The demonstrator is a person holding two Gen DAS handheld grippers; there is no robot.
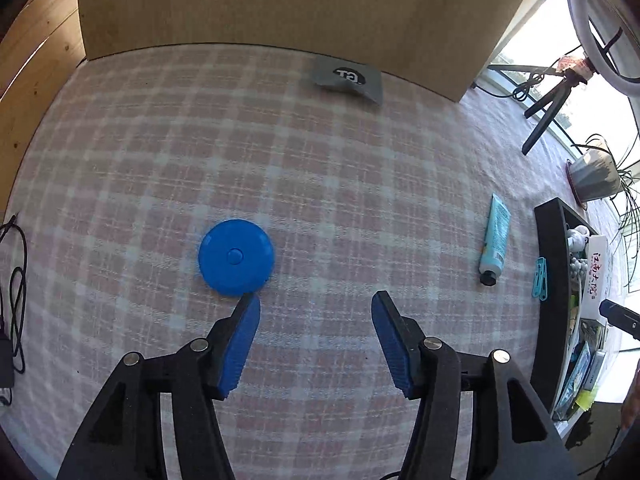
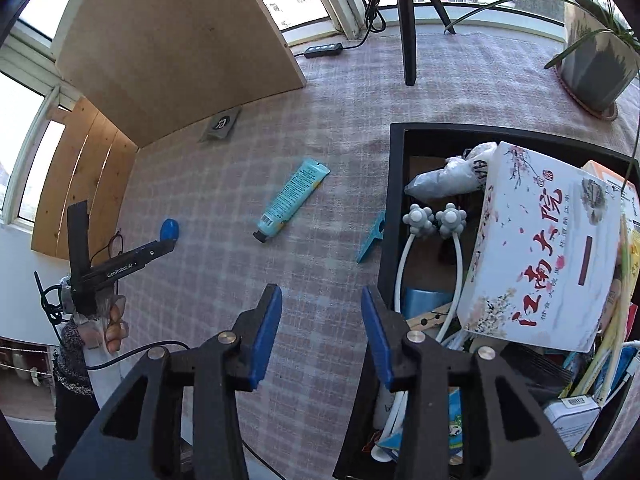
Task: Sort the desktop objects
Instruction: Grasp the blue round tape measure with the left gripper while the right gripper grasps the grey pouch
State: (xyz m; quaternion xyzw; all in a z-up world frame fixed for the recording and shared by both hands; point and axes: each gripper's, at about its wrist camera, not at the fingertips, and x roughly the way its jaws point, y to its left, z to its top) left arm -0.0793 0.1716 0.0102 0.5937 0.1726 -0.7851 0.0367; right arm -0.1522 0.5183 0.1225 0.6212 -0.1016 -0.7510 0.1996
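Tablecloth [image 1: 320, 160] in pink and white checks covers the desk, seen from two cameras mounted on hand-held grippers. The left gripper [image 1: 316, 300] points steeply down at the cloth with its blue-padded jaws partly apart and nothing between them. A round blue disc [image 1: 236, 256] lies flat just ahead of the left-hand fingertip; whether it touches the tip is unclear. Being round, the disc has no long axis.

A teal tube [image 2: 292, 198] lies flat well to the right of the disc. In the right wrist view its long axis runs diagonally, the black cap toward the lower left and the crimped flat end toward the upper right. Open cloth lies between the tube and both grippers.

The right gripper [image 2: 322, 292] also has its jaws partly apart and empty, poised over the cloth beside the left wall of a black tray [image 2: 394, 200]. The tray is crowded: a white floral box [image 2: 544, 248], a grey roller massager [image 2: 434, 218], plastic wrapping and papers. A teal clip [image 2: 372, 240] leans against the tray's outer wall.

Farther back stand a wooden board [image 1: 280, 12], a grey packet [image 1: 348, 78], a tripod [image 2: 406, 20] and a potted plant [image 2: 596, 68].
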